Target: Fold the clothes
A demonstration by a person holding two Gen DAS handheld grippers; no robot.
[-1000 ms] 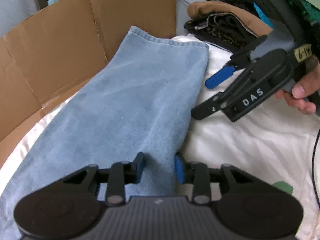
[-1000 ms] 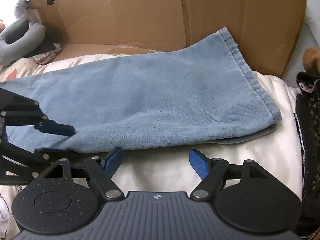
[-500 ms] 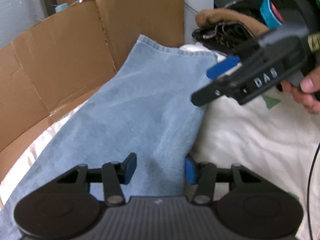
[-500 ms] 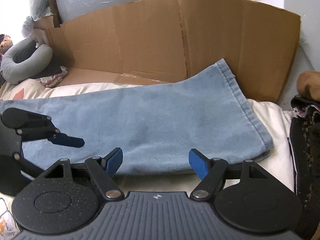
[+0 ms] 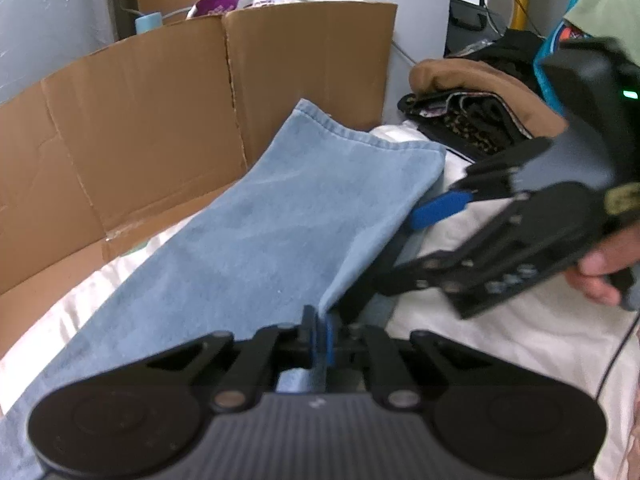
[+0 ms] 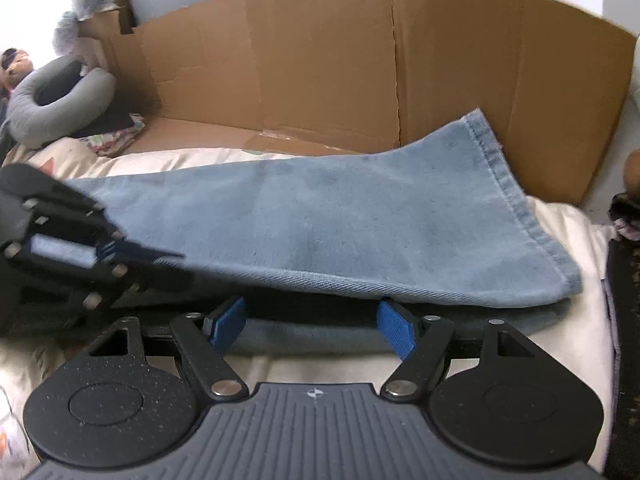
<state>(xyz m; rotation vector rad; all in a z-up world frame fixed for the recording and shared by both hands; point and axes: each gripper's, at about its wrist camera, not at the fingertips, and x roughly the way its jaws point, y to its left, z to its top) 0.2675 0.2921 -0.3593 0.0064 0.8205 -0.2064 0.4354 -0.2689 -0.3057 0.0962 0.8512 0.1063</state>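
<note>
Denim, pale blue: a jeans leg (image 5: pixel 280 224) lies across a white bedsheet (image 5: pixel 500 336), running from the lower left of the left wrist view up to its hemmed end near the centre top. At the bottom centre of that view the left claw (image 5: pixel 319 336) has just closed, and its blue pads pinch the near side edge of the leg, lifting that edge off the sheet. In the right wrist view the right claw (image 6: pixel 310 322) sits at the bottom centre with its pads wide apart, holding nothing; the raised denim edge hangs just above and beyond them. A brown cardboard box (image 6: pixel 360 64) stands behind the leg. Folded dark clothes (image 5: pixel 472 120) sit at the upper right of the left view.
</note>
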